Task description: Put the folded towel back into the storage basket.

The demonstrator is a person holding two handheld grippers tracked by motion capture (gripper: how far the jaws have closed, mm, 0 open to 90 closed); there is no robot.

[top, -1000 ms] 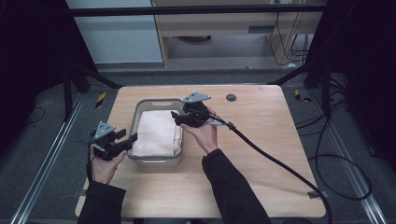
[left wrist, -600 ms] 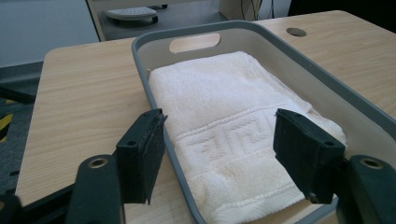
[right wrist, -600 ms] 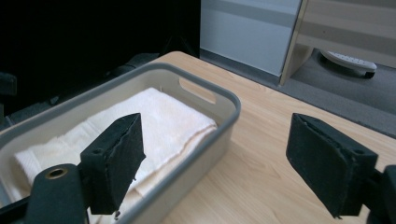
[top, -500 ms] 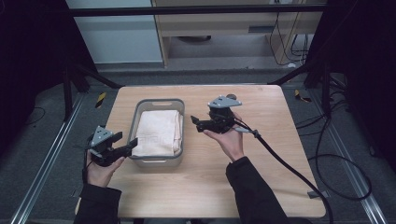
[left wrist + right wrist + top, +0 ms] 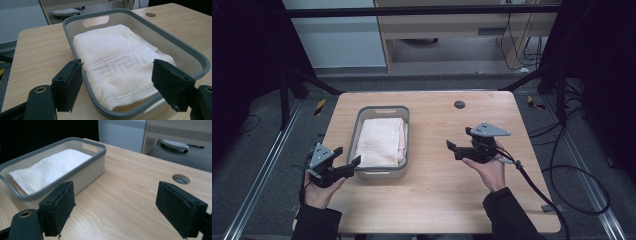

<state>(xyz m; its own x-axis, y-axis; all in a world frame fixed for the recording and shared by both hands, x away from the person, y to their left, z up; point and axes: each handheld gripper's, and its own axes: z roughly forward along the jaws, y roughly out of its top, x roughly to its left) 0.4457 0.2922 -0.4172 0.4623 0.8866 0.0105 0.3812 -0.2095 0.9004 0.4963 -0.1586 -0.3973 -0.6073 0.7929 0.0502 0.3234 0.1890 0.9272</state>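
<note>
A grey plastic bin (image 5: 407,140) stands on the left half of the wooden table (image 5: 437,200), with a folded cream towel (image 5: 379,141) lying flat inside it. My left gripper (image 5: 349,155) sits at the bin's near left corner. Its jaws have just been opening and stand open, pointing at the towel (image 5: 117,55) and bin rim (image 5: 175,40) without pressing on either. My right gripper (image 5: 458,138) hovers over bare wood to the right of the bin. Its jaws have also just been opening and are open with nothing between them, aimed back toward the bin (image 5: 90,172).
A round cable hole (image 5: 459,104) is set in the table's far middle. A black cable (image 5: 537,190) trails from the right gripper off the near right edge. Metal rails and dark frame legs flank the table, and a shelf unit stands behind it.
The right gripper has moved from above the bin's right side out to the right over bare table. Both grippers' jaws stand wider. The left hand has hardly moved. The towel stays in the bin.
</note>
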